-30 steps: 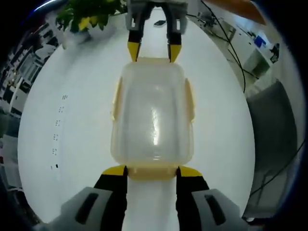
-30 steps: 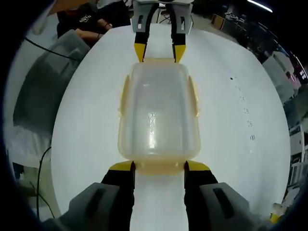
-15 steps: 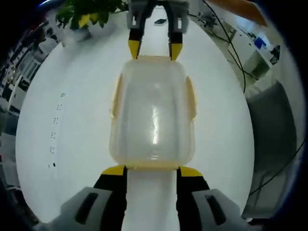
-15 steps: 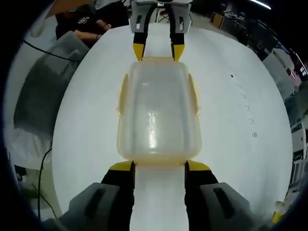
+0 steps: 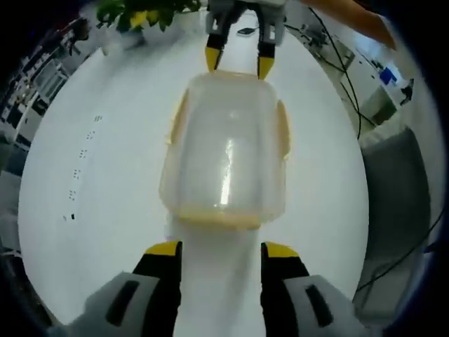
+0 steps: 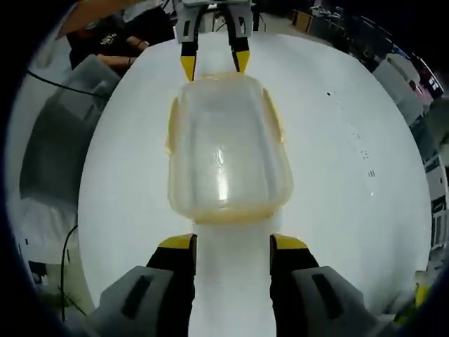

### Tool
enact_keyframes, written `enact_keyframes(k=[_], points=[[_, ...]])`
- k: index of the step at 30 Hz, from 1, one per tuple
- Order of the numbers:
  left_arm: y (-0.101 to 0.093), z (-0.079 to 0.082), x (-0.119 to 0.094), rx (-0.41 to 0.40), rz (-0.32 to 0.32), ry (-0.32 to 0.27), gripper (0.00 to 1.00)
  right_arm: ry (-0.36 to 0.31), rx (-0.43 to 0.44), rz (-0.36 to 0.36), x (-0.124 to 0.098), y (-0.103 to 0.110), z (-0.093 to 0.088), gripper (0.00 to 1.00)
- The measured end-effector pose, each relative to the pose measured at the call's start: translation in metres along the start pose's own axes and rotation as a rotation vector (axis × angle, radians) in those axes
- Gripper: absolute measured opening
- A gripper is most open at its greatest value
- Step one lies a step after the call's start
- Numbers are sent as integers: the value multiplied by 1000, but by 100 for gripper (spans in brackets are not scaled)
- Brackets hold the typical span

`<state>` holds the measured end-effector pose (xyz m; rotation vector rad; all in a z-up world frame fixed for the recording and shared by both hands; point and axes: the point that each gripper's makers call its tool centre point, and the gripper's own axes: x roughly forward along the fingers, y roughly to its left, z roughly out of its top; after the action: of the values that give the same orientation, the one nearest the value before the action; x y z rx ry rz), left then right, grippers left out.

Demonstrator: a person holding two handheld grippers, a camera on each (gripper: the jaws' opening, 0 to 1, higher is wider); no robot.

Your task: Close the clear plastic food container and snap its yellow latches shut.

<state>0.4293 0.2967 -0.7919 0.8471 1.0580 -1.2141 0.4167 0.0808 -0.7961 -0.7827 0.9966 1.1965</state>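
The left hand-held gripper (image 5: 216, 248) is sitting wide and holding nothing, just short of the clear container (image 5: 226, 149). The right hand-held gripper (image 6: 229, 242) is waiting wide too, facing it from the other end. The container is lying on the white desk (image 5: 105, 182), lid on; its yellow latches (image 6: 171, 126) are maybe still sticking out.

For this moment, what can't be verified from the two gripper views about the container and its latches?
- Whether the yellow latches are snapped: left gripper view, fisheye blur and pale-on-pale plastic hide the catch; same in the right gripper view.
- Contents of the clear container: lid glare hides the inside.
- Whether the left gripper touched the end latch: it sits apart, jaws open.
- The right gripper: likewise apart.
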Motion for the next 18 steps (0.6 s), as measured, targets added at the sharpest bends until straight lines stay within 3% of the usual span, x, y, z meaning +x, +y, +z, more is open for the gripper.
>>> enact_keyframes(k=[2,5,7,8,9,11,13,18], points=[[2,1,-6,-110,2,-35,46,-26,96,-8,-5,-3,-1,36],[-10,12,-17,-246,-23,-95,45,-38,269,-33,-15,-11,-5,27],[-16,16,-22,-320,-71,-128,50,-96,335,-36,-20,-18,2,30],[-25,25,-28,-423,-154,-191,54,-193,440,-41,-28,-32,14,31],[-25,29,-31,-500,-159,-229,57,-233,488,-41,-31,-36,19,32],[-23,32,-33,-558,-142,-264,55,-288,598,-43,-37,-39,23,32],[-23,32,-32,-690,-140,-260,54,-342,709,-16,-39,-40,28,34],[-22,32,-26,-856,-97,-256,56,-374,882,13,-32,-32,28,38]])
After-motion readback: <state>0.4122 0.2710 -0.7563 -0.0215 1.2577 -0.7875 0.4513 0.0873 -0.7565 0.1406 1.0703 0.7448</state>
